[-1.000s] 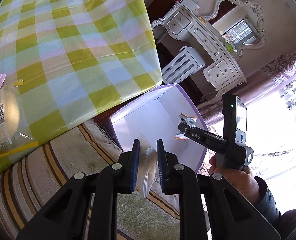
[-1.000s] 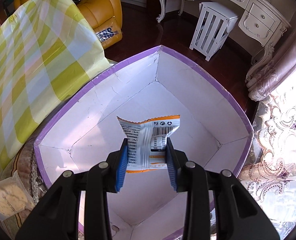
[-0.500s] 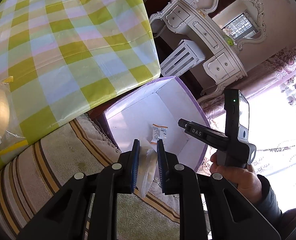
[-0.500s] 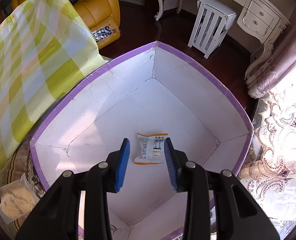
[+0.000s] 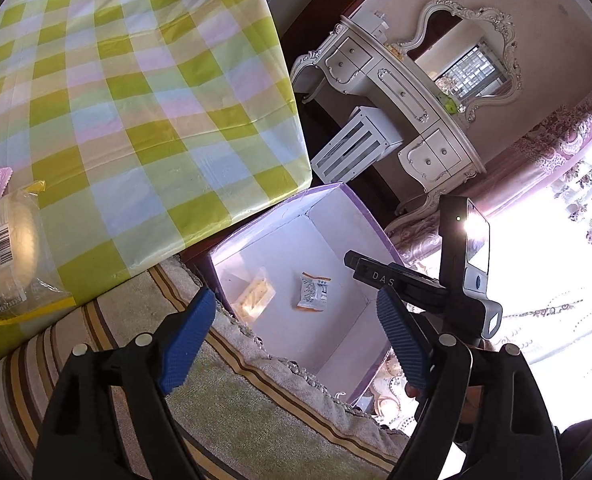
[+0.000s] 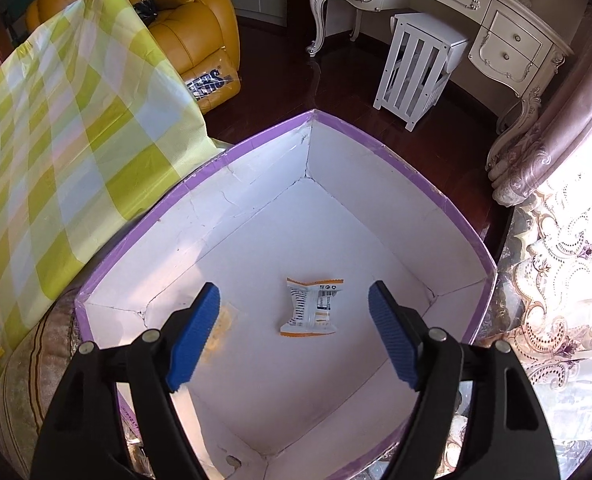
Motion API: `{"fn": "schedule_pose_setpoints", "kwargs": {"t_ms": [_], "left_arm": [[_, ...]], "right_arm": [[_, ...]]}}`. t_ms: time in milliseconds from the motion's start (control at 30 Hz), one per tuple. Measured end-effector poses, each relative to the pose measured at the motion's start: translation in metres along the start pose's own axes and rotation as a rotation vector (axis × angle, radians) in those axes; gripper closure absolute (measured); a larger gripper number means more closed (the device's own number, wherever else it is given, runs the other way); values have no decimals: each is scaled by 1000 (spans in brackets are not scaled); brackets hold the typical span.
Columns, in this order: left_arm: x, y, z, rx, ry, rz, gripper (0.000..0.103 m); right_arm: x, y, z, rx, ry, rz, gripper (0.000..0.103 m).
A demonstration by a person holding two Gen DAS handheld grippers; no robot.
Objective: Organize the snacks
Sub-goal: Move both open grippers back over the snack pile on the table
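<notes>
Snacks lie on the white floor of the purple-rimmed box (image 6: 408, 168): an orange-and-white packet (image 6: 311, 307) sits near the middle, and a clear bag of pale yellow biscuits (image 5: 253, 295) rests closer to the box's left wall, where the right wrist view catches it only as a blur behind a blue pad. The right tool (image 6: 293, 328) hangs above the box with its jaws opening wide; the orange-and-white packet shows between the pads in that view but lies well below them, untouched. The left tool (image 5: 296, 326) points down toward the box's near edge, its jaws likewise opening, with nothing gripped; the clear bag shows in the box just past its left pad. From the left wrist view the right tool's black body appears over the far side of the box, held by a hand (image 5: 466, 394) in a dark sleeve. A striped cloth (image 5: 255, 412) runs along the box's near side. Beside it the surface with the yellow-green checked cover (image 5: 135, 120) carries a bagged round bun (image 5: 9, 256) at its left edge
</notes>
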State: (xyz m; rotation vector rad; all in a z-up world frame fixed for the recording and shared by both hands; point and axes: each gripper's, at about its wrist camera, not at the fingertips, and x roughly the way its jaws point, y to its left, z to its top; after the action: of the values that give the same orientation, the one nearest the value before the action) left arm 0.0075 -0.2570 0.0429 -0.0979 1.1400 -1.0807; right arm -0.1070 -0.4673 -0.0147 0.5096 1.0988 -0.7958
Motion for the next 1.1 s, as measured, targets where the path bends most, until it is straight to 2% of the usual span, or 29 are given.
{"fn": "schedule_pose_setpoints", "kwargs": {"t_ms": [67,167,267,333,433,533,700,833,933,967,1100], "left_arm": [[-10,1,-2,-2,-41,14,21],[-31,4,-6,25,-137,62,13],[-54,12,-12,47,-217,118,12],[-68,24,-16,23,-248,164,12],[-91,45,-25,-45,-279,224,12],[-116,70,-39,-125,-317,264,12],[-166,118,-72,-326,-406,294,12],[-197,154,-103,-484,-457,279,13],[-206,176,-122,-587,-462,251,14],[-207,182,-127,-615,-461,240,17],[-208,192,-131,-650,-457,224,24]], "right_arm": [[-6,2,1,-4,-17,4,26],[-15,8,2,-20,-48,0,25],[-26,16,3,-50,-84,-17,21],[-31,23,3,-65,-103,-20,16],[-42,37,0,-96,-147,31,11],[-56,60,-7,-177,-199,67,11],[-77,102,-20,-290,-206,207,11],[-86,136,-34,-355,-192,308,11],[-91,162,-44,-414,-182,361,11],[-92,171,-48,-439,-171,392,11],[-102,201,-61,-519,-168,448,11]]}}
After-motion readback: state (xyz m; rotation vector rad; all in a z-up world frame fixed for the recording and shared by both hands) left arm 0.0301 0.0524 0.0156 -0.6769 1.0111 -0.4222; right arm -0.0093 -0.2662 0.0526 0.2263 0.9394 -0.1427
